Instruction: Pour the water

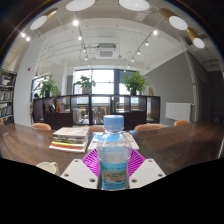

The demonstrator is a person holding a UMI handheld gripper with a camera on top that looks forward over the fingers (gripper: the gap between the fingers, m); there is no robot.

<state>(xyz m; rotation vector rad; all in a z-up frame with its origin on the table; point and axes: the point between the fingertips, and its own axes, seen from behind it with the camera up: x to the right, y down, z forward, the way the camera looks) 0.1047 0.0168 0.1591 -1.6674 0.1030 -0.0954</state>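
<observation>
Between the fingers of the hand-held gripper (114,172) sits the water bottle (115,155), upright, blue cap (114,123) on top and a blue label round its middle. The purple pads (95,160) look pressed against both sides of the body, so I'd say it's clamped narrow on the bottle, roughly at label height. I can't tell whether the bottle's base is resting on the wooden surface (25,145) or is lifted off it.

Handling guess: thin clear plastic, so light-ish but squishy. Squeeze too hard and the walls buckle; with the cap off, that could push water out. The label area is probably less slick than bare plastic, so mid-body seems a sensible place to hold. It looks like there's water inside, but how full it is I can't really make out.

The cap appears to be on, so no pouring yet. Also, I don't see a cup or glass to pour into. Toward the far left edge of the surface there's a stack of books (70,137), well apart from the bottle.
</observation>
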